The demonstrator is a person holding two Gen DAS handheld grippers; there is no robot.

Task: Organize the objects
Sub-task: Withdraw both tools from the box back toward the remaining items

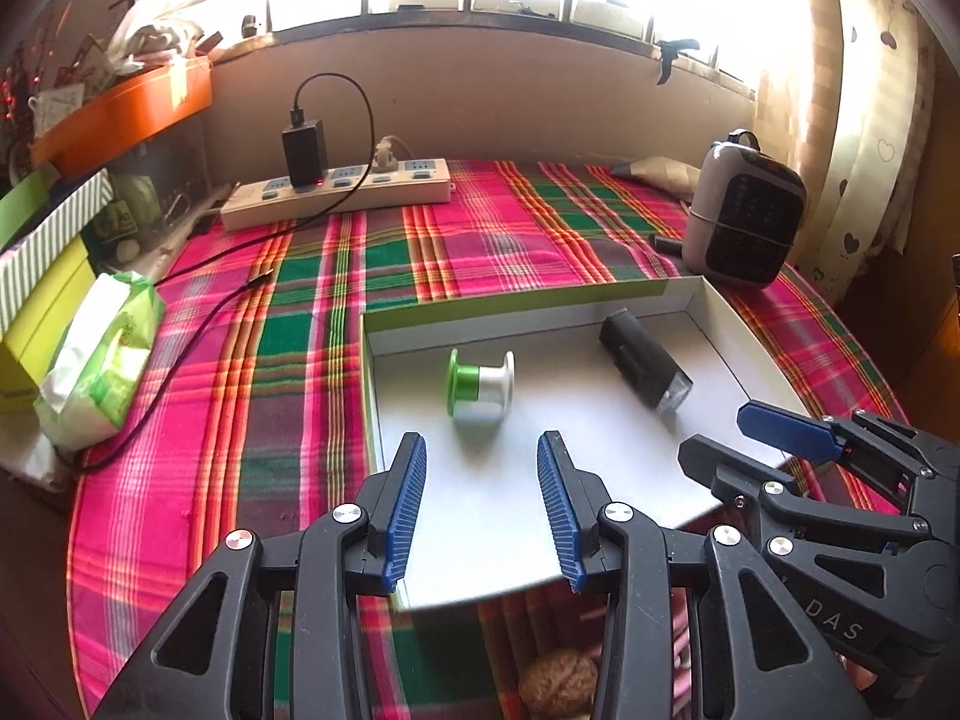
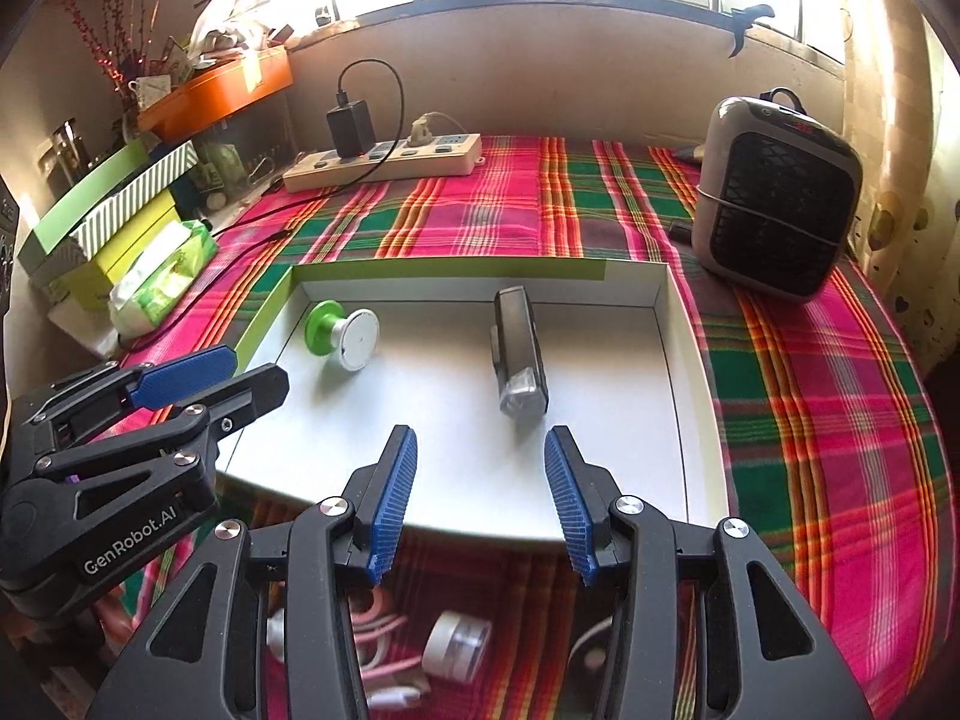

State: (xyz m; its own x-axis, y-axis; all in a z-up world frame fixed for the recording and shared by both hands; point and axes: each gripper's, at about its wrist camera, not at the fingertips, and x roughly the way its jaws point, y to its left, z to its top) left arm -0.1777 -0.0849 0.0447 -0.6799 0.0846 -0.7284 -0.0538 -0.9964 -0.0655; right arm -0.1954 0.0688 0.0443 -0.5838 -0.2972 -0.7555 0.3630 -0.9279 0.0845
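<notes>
A shallow white tray with a green rim (image 1: 510, 306) (image 2: 450, 269) lies on the plaid cloth. Inside it rest a green-and-white spool (image 1: 480, 384) (image 2: 345, 330) and a black torch-like device (image 1: 645, 366) (image 2: 519, 354). My left gripper (image 1: 481, 435) (image 2: 258, 366) hovers over the tray's near left part, open and holding nothing, with the spool just beyond its tips. My right gripper (image 2: 480, 429) (image 1: 714, 435) is open and holding nothing above the near right part, short of the black device. Near the front edge lie a walnut (image 1: 558, 690), a small jar (image 2: 459, 639) and a pink cable (image 2: 378, 618), partly hidden by the grippers.
A power strip (image 1: 336, 192) with a black charger (image 1: 305, 150) sits at the back, and its cable (image 1: 198, 324) trails across the cloth. A small heater (image 2: 780, 192) stands at the right. A tissue pack (image 1: 102, 354), stacked boxes (image 1: 42, 276) and an orange tray (image 1: 126, 114) crowd the left.
</notes>
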